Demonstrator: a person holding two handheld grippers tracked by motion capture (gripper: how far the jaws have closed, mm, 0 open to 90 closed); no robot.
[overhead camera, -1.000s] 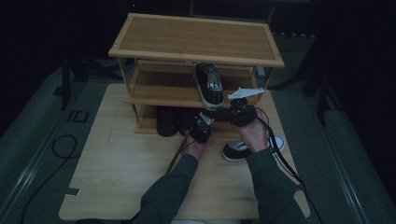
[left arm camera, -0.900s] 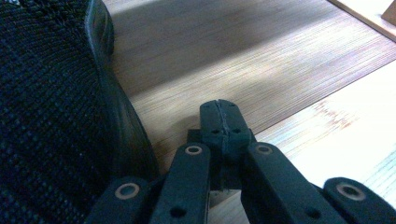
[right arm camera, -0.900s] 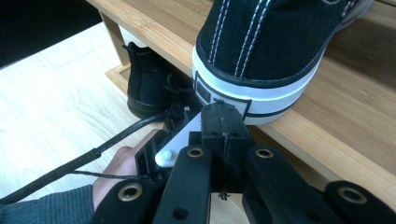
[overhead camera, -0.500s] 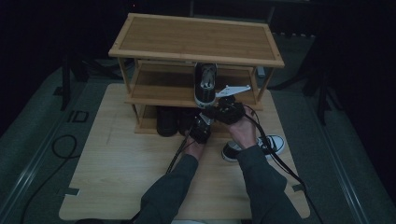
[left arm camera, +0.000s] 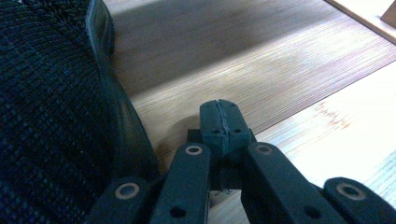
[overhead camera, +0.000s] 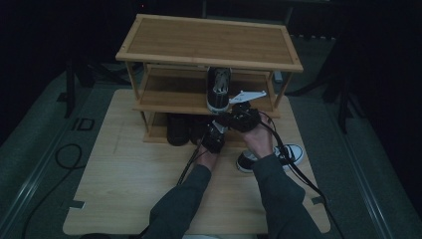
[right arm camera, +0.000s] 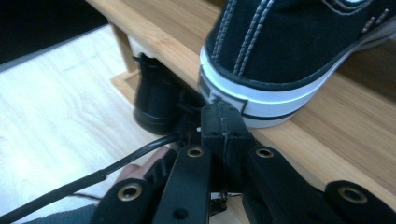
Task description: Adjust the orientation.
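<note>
A black sneaker with a white sole (overhead camera: pixel 218 88) stands on the middle shelf of a wooden shoe rack (overhead camera: pixel 209 42), heel toward me. My right gripper (overhead camera: pixel 230 114) is shut, its tips at that sneaker's heel (right arm camera: pixel 261 56); the right gripper view shows the closed jaws (right arm camera: pixel 223 122) against the white heel rim. Lower and to the left, my left gripper (overhead camera: pixel 217 127) is shut and empty, pointing at the bottom shelf. In the left gripper view its tips (left arm camera: pixel 220 117) hover over the bottom board beside a black knit shoe (left arm camera: pixel 46 116).
Two dark shoes (overhead camera: pixel 177 129) sit on the rack's bottom shelf. A second black-and-white sneaker (overhead camera: pixel 293 153) lies on the light wooden table (overhead camera: pixel 129 189) behind my right forearm. Cables (overhead camera: pixel 293 169) trail from both grippers toward the table's front edge.
The right gripper has shifted left to the heel of the sneaker on the middle shelf, and that sneaker has turned from slanted to straight. The left gripper has stayed put.
</note>
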